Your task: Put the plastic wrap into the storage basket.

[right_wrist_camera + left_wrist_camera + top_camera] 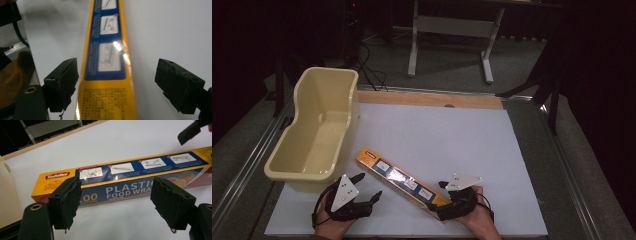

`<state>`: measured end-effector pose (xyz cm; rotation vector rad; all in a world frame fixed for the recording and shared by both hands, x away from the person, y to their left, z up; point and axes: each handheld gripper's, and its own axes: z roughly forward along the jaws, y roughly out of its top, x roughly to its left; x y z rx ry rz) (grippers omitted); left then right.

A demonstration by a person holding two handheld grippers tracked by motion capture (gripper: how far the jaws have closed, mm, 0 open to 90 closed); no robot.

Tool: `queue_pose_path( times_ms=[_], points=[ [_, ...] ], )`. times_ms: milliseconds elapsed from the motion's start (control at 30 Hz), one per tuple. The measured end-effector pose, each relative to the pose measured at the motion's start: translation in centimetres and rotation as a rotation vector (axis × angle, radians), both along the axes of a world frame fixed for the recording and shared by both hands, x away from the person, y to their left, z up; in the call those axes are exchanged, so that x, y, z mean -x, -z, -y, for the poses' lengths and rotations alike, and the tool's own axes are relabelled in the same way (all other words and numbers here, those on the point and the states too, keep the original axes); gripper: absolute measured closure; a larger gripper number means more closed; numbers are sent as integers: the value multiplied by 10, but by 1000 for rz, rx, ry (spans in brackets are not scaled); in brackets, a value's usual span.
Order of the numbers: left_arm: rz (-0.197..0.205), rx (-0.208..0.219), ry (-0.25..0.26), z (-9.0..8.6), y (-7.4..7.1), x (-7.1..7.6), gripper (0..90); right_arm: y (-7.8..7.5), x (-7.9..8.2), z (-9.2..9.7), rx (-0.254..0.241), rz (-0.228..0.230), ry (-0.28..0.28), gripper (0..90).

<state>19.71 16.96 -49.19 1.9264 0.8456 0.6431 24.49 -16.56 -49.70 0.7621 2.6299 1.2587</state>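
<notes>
Open jaws straddle wrap box beside tub.

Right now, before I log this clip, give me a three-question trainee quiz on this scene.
1. True or false: the right gripper has clamped the plastic food wrap box.
2. What stands left of the box? A) cream plastic tub B) metal tray C) wire basket
3. What brand is printed on the box?

Key: 1 false, its jaws stand open astride the box end; 2 A, the cream plastic tub; 3 Sodolike.
</notes>
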Motion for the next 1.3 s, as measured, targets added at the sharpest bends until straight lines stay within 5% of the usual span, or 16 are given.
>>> queue_pose_path(
  times_ms=[400,500,533,700,1033,1200,1300],
  points=[
    [-2,2,1,0,0,0,241,20,-3,-14,177,-14,-60,160],
    [-1,2,-1,0,0,0,241,22,-3,-16,198,-22,-70,195],
    [-3,4,-1,0,0,0,241,22,-1,-17,225,-29,-98,316],
    [-3,3,-3,0,0,0,241,20,-2,-17,280,-3,-81,378],
    [-7,4,-10,-2,0,0,241,16,-17,10,315,-16,-75,391],
    [-8,3,-10,-1,1,0,242,15,-21,33,319,-21,-42,390],
    [-10,2,-11,-1,1,-1,242,15,-23,63,321,-29,-1,390]
  ],
)
